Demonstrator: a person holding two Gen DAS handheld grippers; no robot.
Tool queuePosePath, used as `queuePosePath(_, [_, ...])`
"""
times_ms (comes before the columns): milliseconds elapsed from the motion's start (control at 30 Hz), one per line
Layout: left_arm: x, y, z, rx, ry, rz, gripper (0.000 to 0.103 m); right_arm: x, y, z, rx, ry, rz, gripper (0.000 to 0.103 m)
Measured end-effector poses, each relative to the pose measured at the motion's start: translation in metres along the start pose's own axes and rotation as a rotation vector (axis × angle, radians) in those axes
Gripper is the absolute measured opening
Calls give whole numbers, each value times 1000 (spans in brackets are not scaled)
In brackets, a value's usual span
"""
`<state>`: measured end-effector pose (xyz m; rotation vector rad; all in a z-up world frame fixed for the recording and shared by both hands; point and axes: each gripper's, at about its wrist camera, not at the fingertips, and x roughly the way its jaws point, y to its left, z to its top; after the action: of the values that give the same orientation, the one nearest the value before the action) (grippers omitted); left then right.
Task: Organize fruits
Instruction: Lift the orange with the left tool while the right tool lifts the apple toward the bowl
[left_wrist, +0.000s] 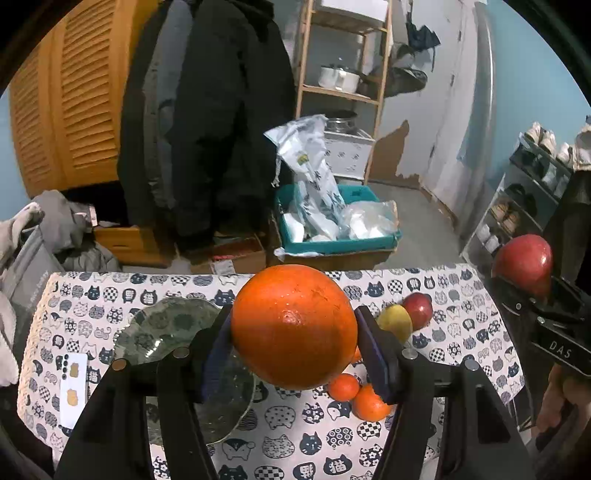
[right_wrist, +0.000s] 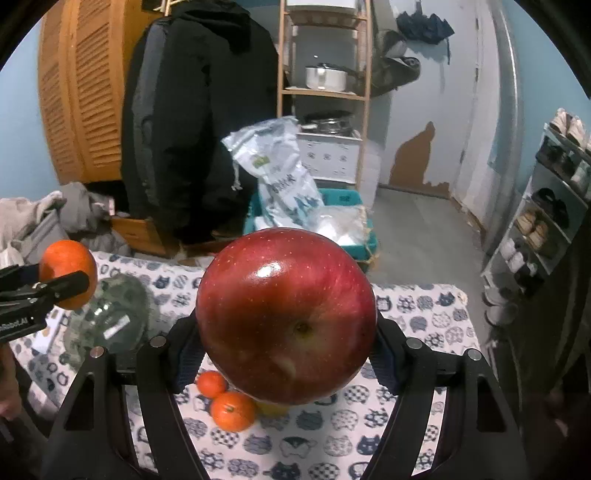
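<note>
the left wrist view shows the left gripper (left_wrist: 293, 328) clamped on a big orange (left_wrist: 293, 325), its blue pads pressing the fruit's left and right sides, the orange lifted clear above the table (left_wrist: 461, 295). only this view shows the fruit left on the cloth to the right of the orange: a yellow-green fruit (left_wrist: 395, 323) touching a smaller red apple (left_wrist: 418, 309) behind it, and two small tangerines (left_wrist: 356, 397) side by side nearer the camera. at the far right edge the right gripper (left_wrist: 532, 291) appears from the side with its red apple (left_wrist: 524, 263).

the right wrist view shows the right gripper (right_wrist: 286, 332) closed on that large red apple (right_wrist: 286, 317), pads on both sides, blossom end toward the camera, held above the table. below it lie the two tangerines, with a bit of yellow fruit mostly hidden under the apple. at the left edge the left gripper (right_wrist: 48, 284) shows with the orange (right_wrist: 68, 278) in its jaws.

both grippers tilt downward and forward, side by side and well apart, each fruit held in the air.

a glass bowl (left_wrist: 162, 328) with a greenish pattern sits on the left part of the table, partly hidden by the left gripper's fingers; a white card (left_wrist: 73, 387) lies to its left. the table wears a white cloth printed with cat faces. beyond it hang dark coats (left_wrist: 207, 122), with a wooden louvred cupboard (left_wrist: 74, 96) on the left, a wooden shelf (left_wrist: 343, 88) holding pots, a teal crate (left_wrist: 332, 221) of plastic bags, and a shoe rack (right_wrist: 543, 221) on the right.
</note>
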<state>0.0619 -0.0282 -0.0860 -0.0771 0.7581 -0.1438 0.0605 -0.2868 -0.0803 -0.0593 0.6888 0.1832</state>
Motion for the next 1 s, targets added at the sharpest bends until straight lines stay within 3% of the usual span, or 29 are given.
queuePosePath(500, [-18,67,-3,-90,-36,90,65,24,66,28,-31,-1,121,75])
queuePosePath(1000, [-18,150,-20,-210,-9,176,65,58,151,48,-101,42,244,75])
